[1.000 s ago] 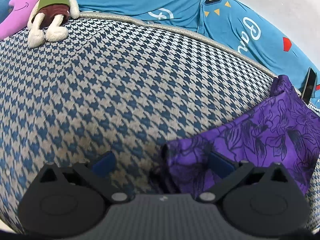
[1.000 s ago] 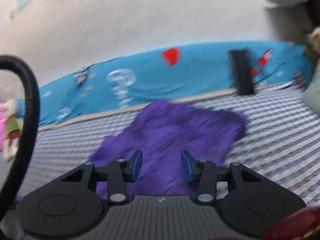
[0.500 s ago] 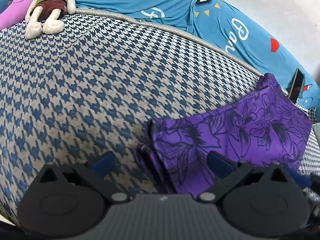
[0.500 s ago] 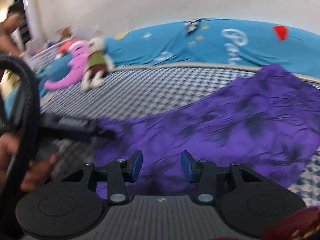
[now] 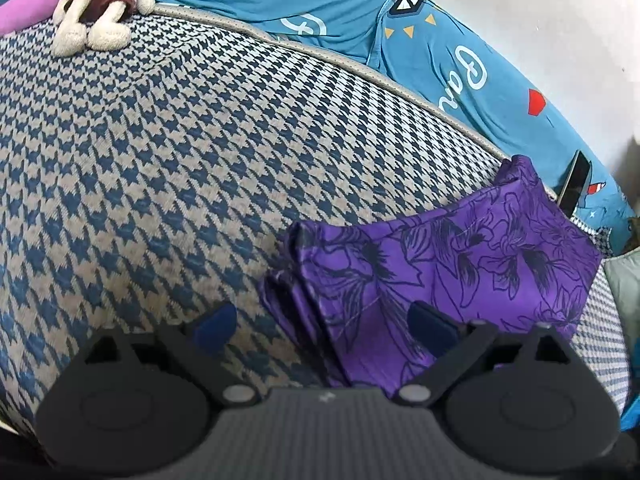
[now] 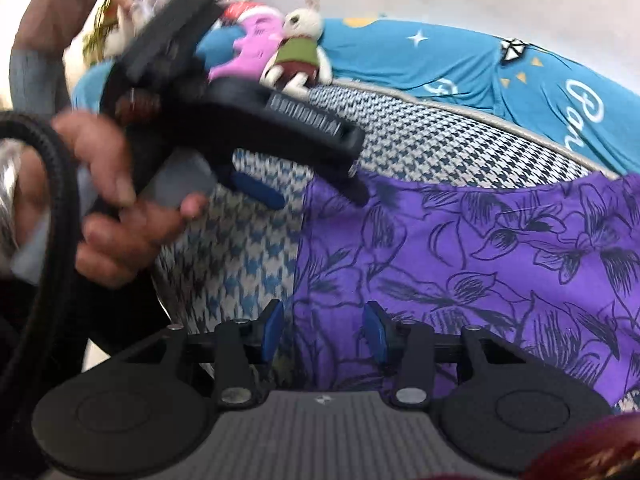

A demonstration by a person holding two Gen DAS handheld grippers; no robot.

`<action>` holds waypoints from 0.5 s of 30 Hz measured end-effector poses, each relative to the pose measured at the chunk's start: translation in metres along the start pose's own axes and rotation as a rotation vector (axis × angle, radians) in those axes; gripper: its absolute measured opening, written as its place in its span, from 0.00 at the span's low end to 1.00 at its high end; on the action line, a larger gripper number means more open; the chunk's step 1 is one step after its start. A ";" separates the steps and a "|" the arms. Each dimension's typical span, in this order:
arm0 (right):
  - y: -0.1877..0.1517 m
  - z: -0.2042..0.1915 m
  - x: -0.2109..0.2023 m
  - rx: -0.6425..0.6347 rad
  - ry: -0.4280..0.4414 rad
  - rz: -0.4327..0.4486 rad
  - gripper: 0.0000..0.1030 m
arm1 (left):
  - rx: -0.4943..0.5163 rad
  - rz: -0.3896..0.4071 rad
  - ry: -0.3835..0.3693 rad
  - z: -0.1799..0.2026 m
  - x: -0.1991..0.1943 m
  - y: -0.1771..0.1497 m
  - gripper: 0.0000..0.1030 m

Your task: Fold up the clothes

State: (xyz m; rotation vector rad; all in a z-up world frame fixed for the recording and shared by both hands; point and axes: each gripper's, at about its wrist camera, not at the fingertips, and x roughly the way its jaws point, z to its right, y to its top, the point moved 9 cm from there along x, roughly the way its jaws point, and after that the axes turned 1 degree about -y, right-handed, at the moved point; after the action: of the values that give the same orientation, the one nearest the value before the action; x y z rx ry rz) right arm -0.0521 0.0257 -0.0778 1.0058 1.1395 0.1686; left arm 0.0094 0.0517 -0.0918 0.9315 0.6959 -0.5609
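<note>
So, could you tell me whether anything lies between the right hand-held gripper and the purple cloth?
Nothing visible does. The right hand-held gripper is open right at the purple cloth's left edge. The left hand-held gripper hovers farther back along that edge, not in between.

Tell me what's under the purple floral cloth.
The purple floral cloth lies folded on the blue houndstooth bed cover. Its own stacked layers show at the left edge; anything between or beneath them is hidden.

houndstooth bedspread (image 5: 180, 140), teal sheet (image 5: 440, 52) behind it, plain white wall (image 5: 540, 20) beyond.
</note>
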 end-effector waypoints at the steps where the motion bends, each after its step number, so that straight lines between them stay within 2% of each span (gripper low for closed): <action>1: -0.002 -0.003 0.003 -0.029 -0.015 -0.005 0.46 | -0.006 -0.001 -0.004 0.000 -0.001 -0.001 0.93; 4: -0.006 -0.010 0.009 -0.128 -0.066 -0.007 0.47 | -0.022 -0.009 -0.023 0.001 -0.002 -0.003 0.94; 7: -0.008 -0.011 0.011 -0.165 -0.095 0.001 0.46 | -0.034 -0.023 -0.054 0.003 -0.004 -0.005 0.95; 9: -0.006 -0.007 0.011 -0.152 -0.106 0.006 0.38 | -0.043 -0.032 -0.073 0.005 -0.005 -0.008 0.95; 11: -0.004 -0.001 0.011 -0.133 -0.122 0.009 0.24 | -0.052 -0.043 -0.094 0.007 -0.005 -0.010 0.96; 13: -0.002 0.009 0.011 -0.088 -0.143 0.009 0.16 | -0.060 -0.053 -0.115 0.008 -0.006 -0.013 0.96; 15: 0.001 0.022 0.011 0.008 -0.127 0.008 0.14 | -0.068 -0.064 -0.136 0.010 -0.007 -0.015 0.97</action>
State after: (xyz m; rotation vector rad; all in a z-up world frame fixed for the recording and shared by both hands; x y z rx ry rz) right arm -0.0290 0.0202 -0.0834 1.0146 1.0211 0.1049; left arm -0.0024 0.0369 -0.0906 0.8018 0.6199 -0.6470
